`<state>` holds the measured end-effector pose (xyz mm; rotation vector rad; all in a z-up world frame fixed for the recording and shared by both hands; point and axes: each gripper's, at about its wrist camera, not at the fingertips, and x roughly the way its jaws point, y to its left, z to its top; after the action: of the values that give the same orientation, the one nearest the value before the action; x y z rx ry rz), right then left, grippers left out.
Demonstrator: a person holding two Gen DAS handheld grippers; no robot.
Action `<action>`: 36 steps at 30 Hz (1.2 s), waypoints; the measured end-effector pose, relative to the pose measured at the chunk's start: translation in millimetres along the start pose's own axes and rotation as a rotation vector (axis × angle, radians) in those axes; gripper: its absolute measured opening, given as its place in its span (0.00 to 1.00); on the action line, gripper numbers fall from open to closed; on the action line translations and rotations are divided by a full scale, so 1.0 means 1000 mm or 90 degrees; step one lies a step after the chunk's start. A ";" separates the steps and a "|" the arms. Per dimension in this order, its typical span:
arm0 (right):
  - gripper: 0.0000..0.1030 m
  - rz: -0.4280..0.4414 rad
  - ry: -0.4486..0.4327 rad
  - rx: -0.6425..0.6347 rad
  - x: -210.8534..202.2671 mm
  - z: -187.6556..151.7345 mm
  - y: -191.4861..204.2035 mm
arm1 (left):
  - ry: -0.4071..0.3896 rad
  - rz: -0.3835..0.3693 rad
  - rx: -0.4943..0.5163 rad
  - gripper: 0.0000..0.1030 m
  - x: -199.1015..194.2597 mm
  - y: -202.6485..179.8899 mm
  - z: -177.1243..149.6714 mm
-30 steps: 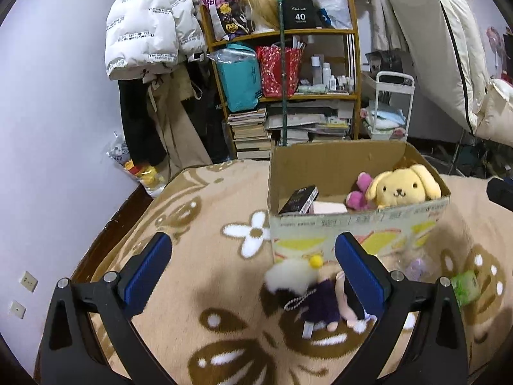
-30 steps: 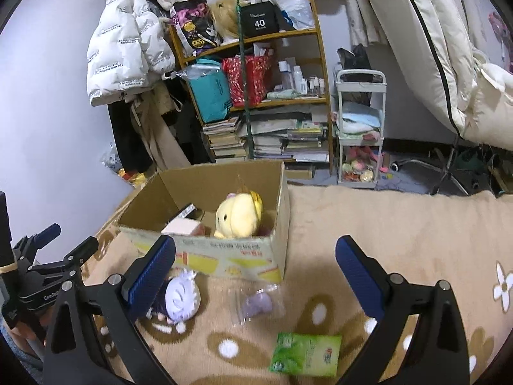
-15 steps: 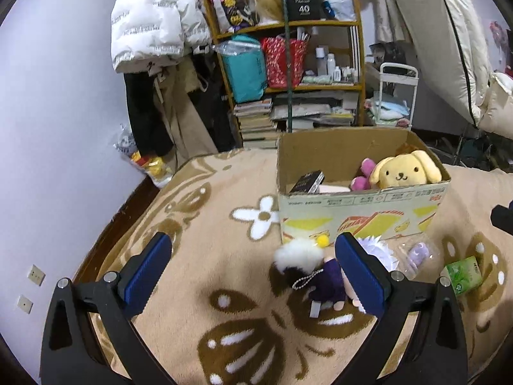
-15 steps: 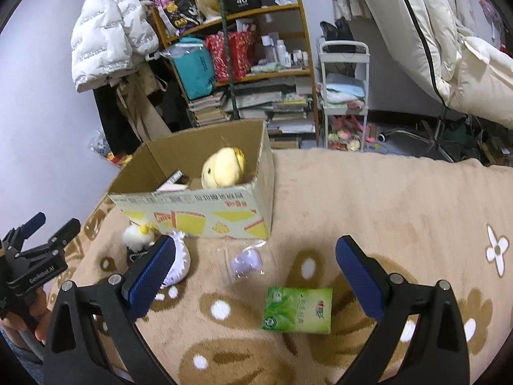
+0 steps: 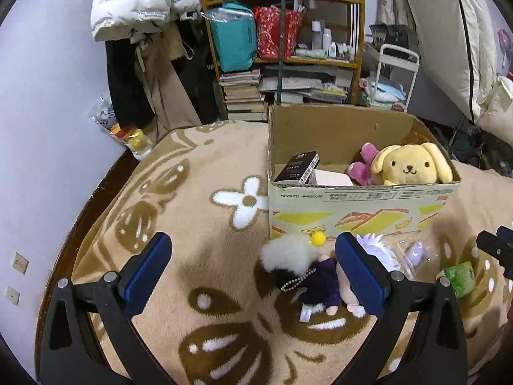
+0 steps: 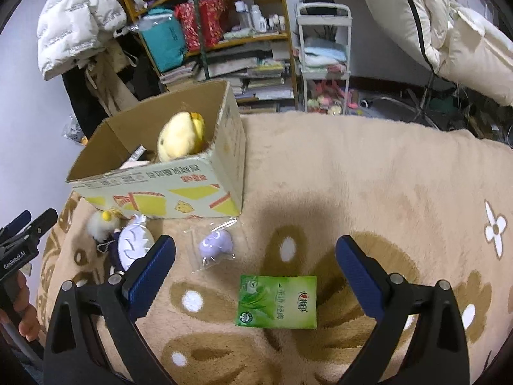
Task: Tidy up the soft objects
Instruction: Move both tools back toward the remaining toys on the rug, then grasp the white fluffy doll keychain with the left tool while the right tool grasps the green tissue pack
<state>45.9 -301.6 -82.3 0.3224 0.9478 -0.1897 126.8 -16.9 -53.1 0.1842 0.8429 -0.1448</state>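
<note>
A cardboard box stands on the beige blanket and holds a yellow dog plush, a pink plush and a black packet. In front of it lie a small doll with a white fluffy head, a white spiky plush, a lilac toy in a clear bag and a green tissue pack. My left gripper is open above the blanket, the doll near its right finger. My right gripper is open above the tissue pack.
A cluttered wooden shelf with books and bags stands behind the box, coats hang at the left, a white trolley at the right. The bed's dark edge runs along the left wall.
Both grippers have pulled back and risen, so the box and the toys look farther off. The tissue pack has come between the right gripper's fingers. Nothing was grasped.
</note>
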 end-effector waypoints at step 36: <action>0.77 -0.077 0.247 0.015 0.088 -0.028 -0.019 | 0.199 -0.066 -0.047 0.28 0.112 -0.014 -0.019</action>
<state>68.8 -311.0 -173.2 0.3299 1.3507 -0.2550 183.4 -32.6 -151.2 0.0944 1.1679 -0.1853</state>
